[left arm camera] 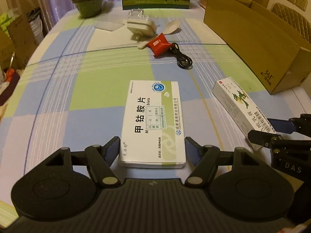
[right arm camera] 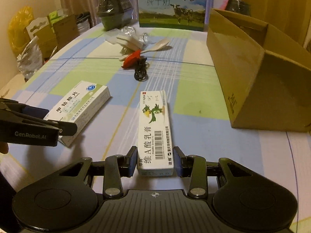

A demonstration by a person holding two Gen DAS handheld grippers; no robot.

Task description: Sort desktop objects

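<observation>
A table under a checked blue, green and white cloth [left arm camera: 87, 81] carries a flat white tablet box [left arm camera: 153, 122]; a long white ointment box [right arm camera: 155, 130]; a red packet [left arm camera: 160, 45]; a coiled black cable [left arm camera: 182, 58]; a pale spoon [left arm camera: 169, 29]; a white plug adapter [left arm camera: 141, 26]; an open brown carton [left arm camera: 252, 44]; a milk carton [right arm camera: 171, 7].

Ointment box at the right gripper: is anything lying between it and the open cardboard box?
Nothing visible does. The ointment box sits between the right gripper's open jaws, and only bare tablecloth lies between it and the cardboard box. The black cable lies farther back, off that path.
</observation>
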